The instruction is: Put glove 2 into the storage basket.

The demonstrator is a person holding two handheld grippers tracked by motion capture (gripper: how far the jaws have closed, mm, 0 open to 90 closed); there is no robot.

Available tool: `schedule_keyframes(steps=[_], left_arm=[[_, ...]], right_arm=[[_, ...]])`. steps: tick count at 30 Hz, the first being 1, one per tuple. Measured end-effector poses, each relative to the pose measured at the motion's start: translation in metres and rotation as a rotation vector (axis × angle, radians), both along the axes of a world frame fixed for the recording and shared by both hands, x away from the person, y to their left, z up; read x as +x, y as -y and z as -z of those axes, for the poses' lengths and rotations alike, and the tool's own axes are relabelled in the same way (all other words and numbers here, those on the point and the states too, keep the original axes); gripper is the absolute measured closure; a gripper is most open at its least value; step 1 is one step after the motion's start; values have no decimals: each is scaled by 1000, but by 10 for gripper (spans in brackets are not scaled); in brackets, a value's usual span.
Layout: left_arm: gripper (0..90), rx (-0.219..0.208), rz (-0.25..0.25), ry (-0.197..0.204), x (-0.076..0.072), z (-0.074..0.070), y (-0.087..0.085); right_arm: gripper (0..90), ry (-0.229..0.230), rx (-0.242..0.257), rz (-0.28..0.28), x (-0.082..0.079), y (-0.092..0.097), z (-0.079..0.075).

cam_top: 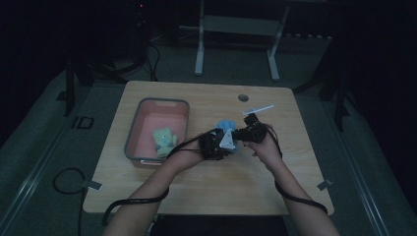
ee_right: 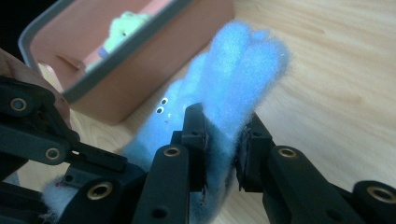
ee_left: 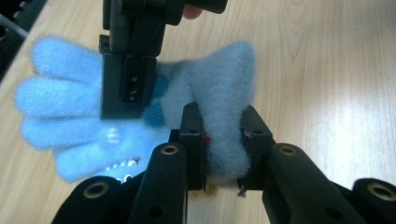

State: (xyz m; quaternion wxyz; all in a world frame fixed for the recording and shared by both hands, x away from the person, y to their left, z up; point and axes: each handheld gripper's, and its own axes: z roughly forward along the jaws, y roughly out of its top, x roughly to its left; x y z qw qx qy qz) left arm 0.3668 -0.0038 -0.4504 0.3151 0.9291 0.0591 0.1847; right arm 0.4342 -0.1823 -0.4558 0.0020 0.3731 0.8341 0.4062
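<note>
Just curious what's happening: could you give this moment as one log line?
left gripper: shut on blue glove | right gripper: shut on blue glove | pink bin: holds green glove

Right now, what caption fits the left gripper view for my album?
Two tools pinch a fluffy blue glove above a wooden table.

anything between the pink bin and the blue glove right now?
Bare tabletop only, seen in the right gripper view: a wood strip separates the pink bin from the blue glove, which both grippers hold clamped above the table.
</note>
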Motion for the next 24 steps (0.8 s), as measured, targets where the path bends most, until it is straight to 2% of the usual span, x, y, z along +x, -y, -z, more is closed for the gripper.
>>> schedule_keyframes(steps=[3,4,9,13,24], left_arm=[[758,1,-4,3,0,-2,-3],[758,2,-18,6,0,-8,-13],[758,3,-40,6,-1,-15,-28],[758,10,-57,5,-2,-18,-41],[758,60,-91,8,-2,-25,-76]], right_arm=[[763,1,4,-4,1,-3,-3],[764,13,0,-18,2,-15,-10],[765,21,8,-39,5,-29,-16],[764,25,4,-65,8,-47,-20],[764,23,9,-105,13,-88,-23]])
